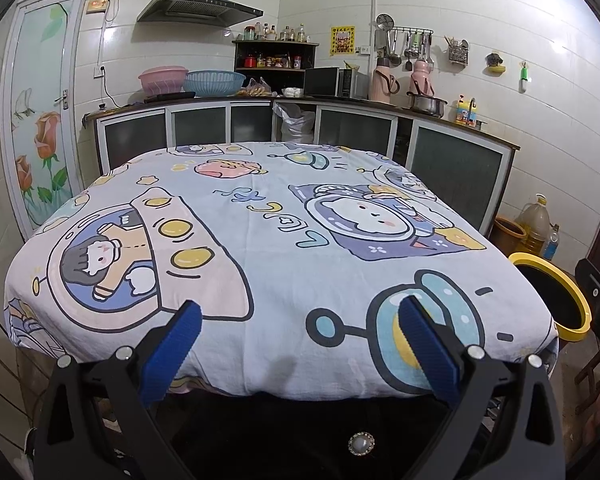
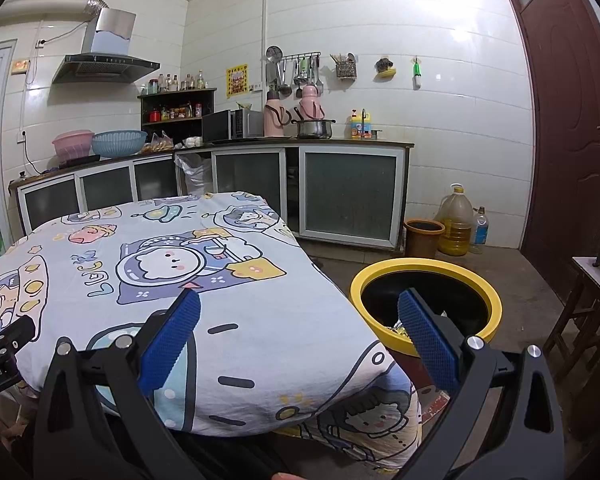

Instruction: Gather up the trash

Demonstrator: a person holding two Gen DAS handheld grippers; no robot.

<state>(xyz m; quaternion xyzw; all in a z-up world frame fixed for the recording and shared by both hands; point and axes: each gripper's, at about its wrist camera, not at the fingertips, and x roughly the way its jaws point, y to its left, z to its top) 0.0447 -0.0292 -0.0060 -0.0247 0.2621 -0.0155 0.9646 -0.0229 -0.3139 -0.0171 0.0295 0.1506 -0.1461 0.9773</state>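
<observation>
Left tongs (image 1: 300,312), right tongs (image 2: 299,308): both spread wide, empty, over cartoon-cloth bench (image 1: 284,216). Yellow-rimmed bin (image 2: 426,304) at 3 o'clock, trash inside.

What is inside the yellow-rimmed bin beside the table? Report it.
Inside the yellow-rimmed bin a little crumpled trash shows at the near edge. The rest is dark, and the right tool finger covers part of it.

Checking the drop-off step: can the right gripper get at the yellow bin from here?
Probably yes: the right gripper is open and empty, the yellow bin sits beside the table's corner, mouth uncovered, nothing between.
</observation>
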